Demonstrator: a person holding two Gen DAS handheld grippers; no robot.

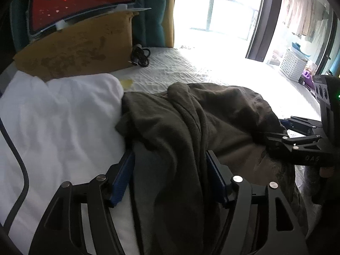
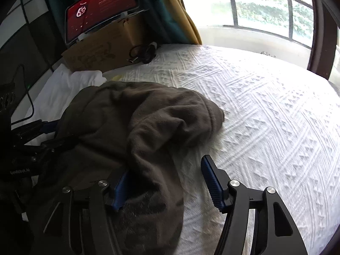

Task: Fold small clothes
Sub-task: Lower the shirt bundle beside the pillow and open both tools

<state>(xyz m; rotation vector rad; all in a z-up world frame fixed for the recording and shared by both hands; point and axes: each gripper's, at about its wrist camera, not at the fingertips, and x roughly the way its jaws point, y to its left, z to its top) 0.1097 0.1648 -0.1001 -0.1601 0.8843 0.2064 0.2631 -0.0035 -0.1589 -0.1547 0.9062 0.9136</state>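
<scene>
Blue-padded fingers of the left gripper (image 1: 170,176) fill the bottom of the left wrist view, standing apart with a fold of the dark olive garment (image 1: 191,127) draped loosely between them; whether either pad presses the cloth cannot be told. To their left, a white cloth (image 1: 59,114) lies rumpled on the bed, and a black cable (image 1: 19,163) curves across it. Behind it stands a cardboard box (image 1: 80,48) with a red-lit tablet (image 1: 80,0) propped on top, backed by teal and yellow curtains (image 1: 153,10). A coiled black cord (image 1: 140,56) lies beside the box on the white textured bedspread (image 2: 265,106), which stretches rightwards to a bright window with a dark railing (image 2: 265,10). The garment lies heaped on the near left part of the bed, just beside the white cloth. Further right in the left wrist view, a white laundry basket (image 1: 294,65) stands on the floor beyond the bed. In the right wrist view, the right gripper (image 2: 167,182) stands wide: its left finger rests against the garment's near edge, its right finger is clear over bare bedspread, and nothing is clamped.
</scene>
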